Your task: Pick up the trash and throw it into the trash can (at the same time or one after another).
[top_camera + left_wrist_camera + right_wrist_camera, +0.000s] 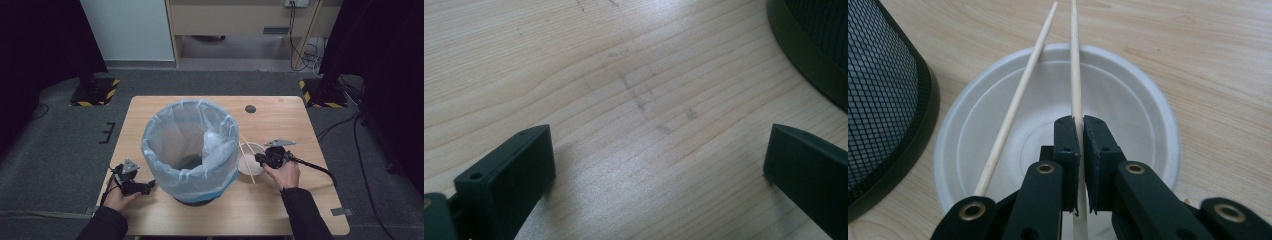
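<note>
With our right tongs [1078, 131] clamped on one chopstick [1076, 75] over the white bowl [1148, 110] near the worktop's [280, 210] right edge, and our left tongs [659, 170] gaping empty beside the lined bin [190, 145], clearing seems barely begun.

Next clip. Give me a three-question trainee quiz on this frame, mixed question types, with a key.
1. True or false: the right gripper is shut on one chopstick.
2. Where does the other chopstick lie? A) across the white bowl B) inside the bin C) on the floor
3. Fill in: the left gripper hovers over bare table with its jaws ____.

Key: 1 true; 2 A; 3 open.
</note>
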Available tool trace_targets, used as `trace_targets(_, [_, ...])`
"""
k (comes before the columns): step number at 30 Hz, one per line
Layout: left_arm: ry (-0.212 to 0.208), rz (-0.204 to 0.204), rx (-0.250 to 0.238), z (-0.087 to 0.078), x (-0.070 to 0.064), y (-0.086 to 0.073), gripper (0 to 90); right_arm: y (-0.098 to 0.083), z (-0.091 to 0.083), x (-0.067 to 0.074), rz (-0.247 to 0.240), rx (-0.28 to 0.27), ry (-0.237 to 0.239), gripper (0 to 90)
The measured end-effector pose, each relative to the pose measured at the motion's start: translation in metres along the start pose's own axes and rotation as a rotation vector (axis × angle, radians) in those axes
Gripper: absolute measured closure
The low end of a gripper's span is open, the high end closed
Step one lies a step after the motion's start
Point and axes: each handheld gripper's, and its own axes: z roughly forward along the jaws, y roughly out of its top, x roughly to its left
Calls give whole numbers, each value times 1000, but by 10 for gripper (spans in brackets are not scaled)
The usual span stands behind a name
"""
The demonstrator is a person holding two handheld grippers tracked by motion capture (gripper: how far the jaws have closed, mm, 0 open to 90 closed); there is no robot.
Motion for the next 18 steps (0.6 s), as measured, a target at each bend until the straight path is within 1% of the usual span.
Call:
trace_targets(3, [0,0,0,0,0,0,0,3,-5,-3,8,-23,-6,857])
trace_targets(4, [0,0,0,0,0,0,0,3,-5,-3,8,-23,-6,857])
trace_targets(6, [0,0,0,0,0,0,0,5,-9,-6,15,-48,-11,857])
trace_targets(7, [0,0,0,0,0,0,0,6,-13,-8,18,-69,-14,857])
trace_targets(8, [0,0,0,0,0,0,0,6,-13,-8,18,-69,-14,857])
trace_targets(9, [0,0,0,0,0,0,0,7,-14,-9,27,-81,-12,857])
trace_targets(11, [0,0,0,0,0,0,0,8,-23,-18,64,-128,-20,857])
trace_targets(15, [0,0,0,0,0,0,0,10,-35,-28,100,-195,-26,857])
trace_targets(16, [0,0,0,0,0,0,0,10,-35,-28,100,-195,-26,857])
trace_targets(17, [0,0,0,0,0,0,0,10,-37,-30,103,-209,-29,856])
trace_targets(18, [0,0,0,0,0,0,0,12,-44,-34,115,-245,-32,856])
